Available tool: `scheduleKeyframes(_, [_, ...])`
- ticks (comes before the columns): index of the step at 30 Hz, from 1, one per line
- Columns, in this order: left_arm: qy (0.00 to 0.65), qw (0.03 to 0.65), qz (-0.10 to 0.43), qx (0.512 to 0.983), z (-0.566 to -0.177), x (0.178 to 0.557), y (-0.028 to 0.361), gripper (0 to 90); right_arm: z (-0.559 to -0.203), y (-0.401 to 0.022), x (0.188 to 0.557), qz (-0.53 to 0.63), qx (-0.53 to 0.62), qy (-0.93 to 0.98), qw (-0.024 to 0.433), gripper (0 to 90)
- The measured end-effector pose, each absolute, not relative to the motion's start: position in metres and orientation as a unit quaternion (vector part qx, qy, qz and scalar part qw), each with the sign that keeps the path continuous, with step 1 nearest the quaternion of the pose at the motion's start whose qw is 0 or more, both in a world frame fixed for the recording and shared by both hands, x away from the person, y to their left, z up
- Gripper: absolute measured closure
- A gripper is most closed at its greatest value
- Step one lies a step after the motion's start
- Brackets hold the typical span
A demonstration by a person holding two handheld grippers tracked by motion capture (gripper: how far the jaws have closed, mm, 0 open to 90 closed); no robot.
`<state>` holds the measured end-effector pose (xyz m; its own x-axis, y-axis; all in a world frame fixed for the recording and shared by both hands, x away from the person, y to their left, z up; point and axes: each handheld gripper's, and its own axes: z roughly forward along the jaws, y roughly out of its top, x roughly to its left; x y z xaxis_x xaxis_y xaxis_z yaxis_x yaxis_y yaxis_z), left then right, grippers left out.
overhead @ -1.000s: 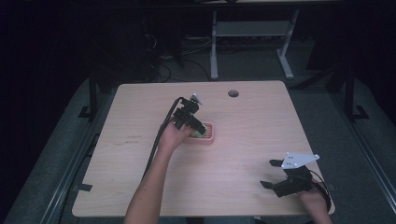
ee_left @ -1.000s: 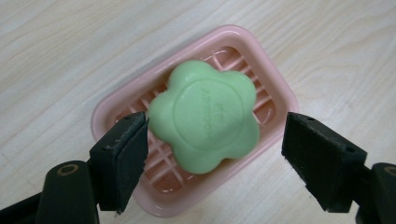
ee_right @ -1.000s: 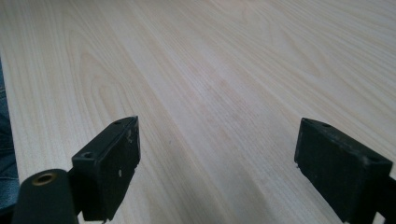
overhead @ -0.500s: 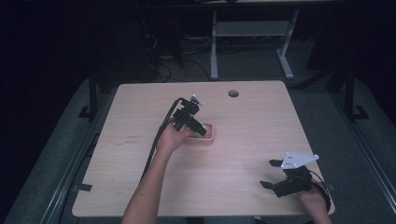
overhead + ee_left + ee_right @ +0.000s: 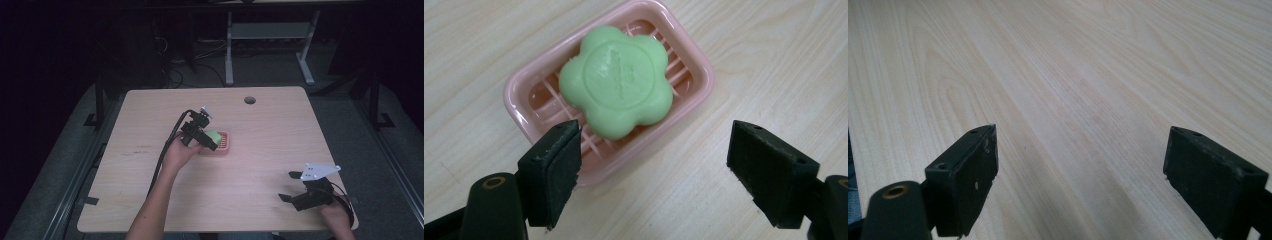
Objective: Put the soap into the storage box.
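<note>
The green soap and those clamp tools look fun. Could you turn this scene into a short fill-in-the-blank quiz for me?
1. The green soap is shaped like a ____.
2. The soap lies in a soap dish coloured ____.
3. The left gripper hovers over the dish with its jaws ____.
4. The right gripper has nothing between its jaws but the wooden ____.

Missing words: flower; pink; open; table
</note>
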<state>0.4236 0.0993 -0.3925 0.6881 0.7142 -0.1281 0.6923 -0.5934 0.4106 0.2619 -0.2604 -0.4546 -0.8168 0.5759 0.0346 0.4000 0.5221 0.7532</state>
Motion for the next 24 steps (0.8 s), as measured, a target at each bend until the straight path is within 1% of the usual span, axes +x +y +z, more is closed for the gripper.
scheduleKeyframes(24, [0.38, 0.224, 0.035, 0.897, -0.394, 0.396, 0.117, 21.7, -0.456, -0.259, 0.262, 0.392, 0.287, 0.867, 0.11, 13.8])
